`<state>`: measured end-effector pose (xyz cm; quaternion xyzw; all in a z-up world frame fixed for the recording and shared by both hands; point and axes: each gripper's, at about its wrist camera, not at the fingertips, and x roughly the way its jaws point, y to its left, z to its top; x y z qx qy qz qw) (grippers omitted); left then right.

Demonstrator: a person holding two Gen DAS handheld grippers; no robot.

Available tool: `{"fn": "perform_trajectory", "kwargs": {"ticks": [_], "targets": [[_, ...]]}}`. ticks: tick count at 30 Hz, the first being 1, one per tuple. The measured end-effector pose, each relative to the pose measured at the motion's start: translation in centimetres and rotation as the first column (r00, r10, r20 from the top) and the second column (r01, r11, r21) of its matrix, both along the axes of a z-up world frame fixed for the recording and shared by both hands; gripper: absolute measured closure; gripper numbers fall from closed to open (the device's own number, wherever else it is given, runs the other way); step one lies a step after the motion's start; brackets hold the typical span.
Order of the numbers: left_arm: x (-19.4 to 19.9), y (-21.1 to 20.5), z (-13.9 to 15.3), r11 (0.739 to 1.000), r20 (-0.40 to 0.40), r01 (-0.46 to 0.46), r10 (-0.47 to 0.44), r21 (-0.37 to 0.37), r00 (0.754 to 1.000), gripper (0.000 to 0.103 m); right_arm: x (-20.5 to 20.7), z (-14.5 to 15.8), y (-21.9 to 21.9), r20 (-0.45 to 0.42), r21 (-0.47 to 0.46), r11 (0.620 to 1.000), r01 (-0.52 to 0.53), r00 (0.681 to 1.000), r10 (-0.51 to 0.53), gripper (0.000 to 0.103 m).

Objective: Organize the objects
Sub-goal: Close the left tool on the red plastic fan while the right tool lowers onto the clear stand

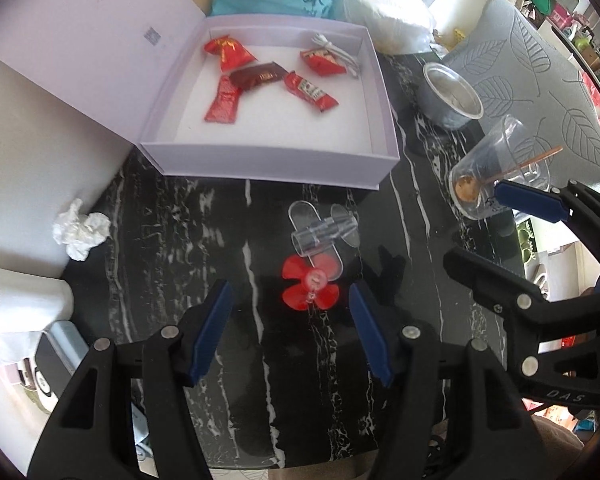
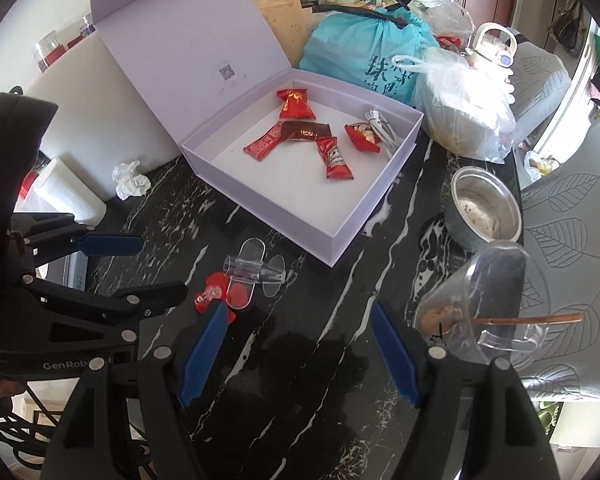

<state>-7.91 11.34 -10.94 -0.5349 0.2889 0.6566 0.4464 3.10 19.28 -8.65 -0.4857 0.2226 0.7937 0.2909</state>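
A clear plastic toy plane with a red propeller (image 1: pixel 311 287) lies on the black marble table (image 1: pixel 220 240), just in front of my open left gripper (image 1: pixel 290 300). It also shows in the right wrist view (image 2: pixel 244 276). An open lilac box (image 1: pixel 260 160) behind it holds several red sauce packets (image 1: pixel 308 90) and a white cable (image 1: pixel 336 54). My right gripper (image 2: pixel 296 320) is open and empty, above the bare table between the plane and a tipped clear cup (image 2: pixel 484 312).
A crumpled tissue (image 1: pixel 82 228) and a paper roll (image 1: pixel 20 312) lie at the left. A steel bowl (image 1: pixel 450 94), the tipped cup with a stick (image 1: pixel 496 172), a blue bag (image 2: pixel 364 52) and a plastic bag (image 2: pixel 464 108) crowd the right and back.
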Motion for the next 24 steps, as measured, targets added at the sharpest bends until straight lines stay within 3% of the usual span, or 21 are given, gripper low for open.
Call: {"fn": "perform_trajectory", "kwargs": {"ticks": [3, 4, 10, 11, 15, 16, 19, 24], "targets": [[0.2, 0.1, -1.2, 1.0, 0.017, 0.005, -0.005, -0.006, 1.0, 0.043, -0.1, -0.9, -0.1, 0.006, -0.011, 1.0, -0.017, 1.0, 0.017, 0.029], [0.3, 0.2, -1.6, 1.0, 0.015, -0.031, 0.031, -0.003, 0.999, 0.043, -0.2, -1.2, -0.2, 0.014, -0.012, 1.0, -0.025, 1.0, 0.025, 0.029], [0.4, 0.7, -3.6, 1.0, 0.031, -0.008, 0.008, -0.004, 0.999, 0.043, -0.4, -3.5, -0.4, 0.032, -0.046, 0.999, -0.028, 0.999, 0.029, 0.029], [0.3, 0.7, -3.8, 0.998, 0.018, -0.066, 0.066, 0.013, 0.998, 0.043, -0.4, -3.8, -0.4, 0.033, -0.052, 0.998, -0.023, 0.999, 0.025, 0.029], [0.0, 1.0, -4.6, 0.999, 0.029, -0.047, 0.046, 0.02, 0.999, 0.044, -0.3, -5.2, -0.4, 0.032, -0.085, 0.996, 0.003, 0.999, 0.0, 0.029], [0.0, 1.1, -4.7, 1.0, 0.053, 0.024, -0.023, -0.018, 0.998, 0.044, -0.3, -5.6, -0.4, 0.032, -0.09, 0.996, 0.007, 0.999, -0.004, 0.029], [-0.2, 1.2, -5.3, 0.999, 0.046, 0.04, -0.04, 0.004, 0.998, 0.044, -0.4, -6.3, -0.3, 0.039, -0.098, 0.995, 0.018, 0.999, -0.014, 0.029], [-0.2, 1.4, -6.0, 0.997, 0.05, 0.068, -0.07, 0.035, 0.996, 0.059, -0.5, -7.1, 0.1, 0.04, -0.104, 0.994, 0.039, 0.999, -0.035, 0.029]]}}
